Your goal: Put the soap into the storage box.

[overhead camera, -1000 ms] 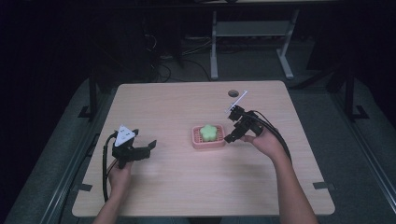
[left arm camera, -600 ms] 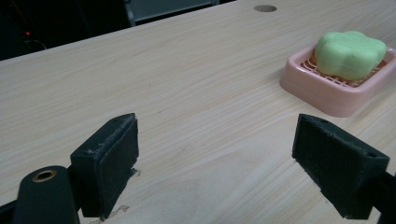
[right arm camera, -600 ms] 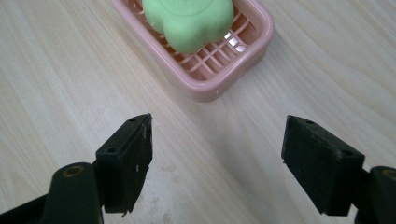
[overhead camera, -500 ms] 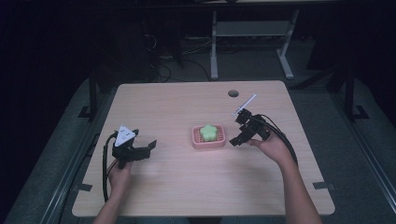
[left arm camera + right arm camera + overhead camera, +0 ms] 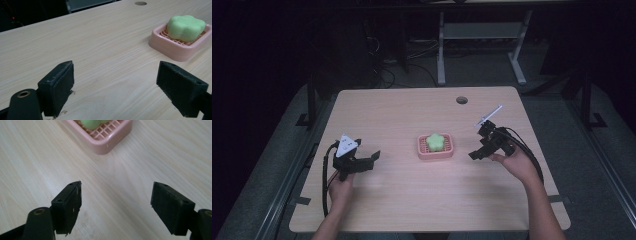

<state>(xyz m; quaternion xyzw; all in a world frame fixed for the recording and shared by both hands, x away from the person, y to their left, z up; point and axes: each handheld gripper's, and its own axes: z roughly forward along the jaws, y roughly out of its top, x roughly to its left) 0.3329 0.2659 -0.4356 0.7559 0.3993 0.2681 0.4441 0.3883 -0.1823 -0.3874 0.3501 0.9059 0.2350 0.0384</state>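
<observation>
The green soap (image 5: 434, 141) lies in the pink dish (image 5: 435, 152) near the middle of the table (image 5: 412, 110), flower-shaped and resting on the dish's grid; in the left gripper view the soap (image 5: 185, 27) sits in the dish (image 5: 175, 47) at the upper right, and in the right gripper view the dish (image 5: 105, 137) is at the top edge with a bit of soap (image 5: 93, 123) inside. The right gripper (image 5: 475, 153) hovers just to the right of the dish, not touching it, jaws spread wide with nothing between them (image 5: 115, 206). The left gripper (image 5: 374, 156) is well apart on the left side of the table, jaws likewise released and empty (image 5: 115, 87). A round hole (image 5: 461, 100) lies near the far edge.
</observation>
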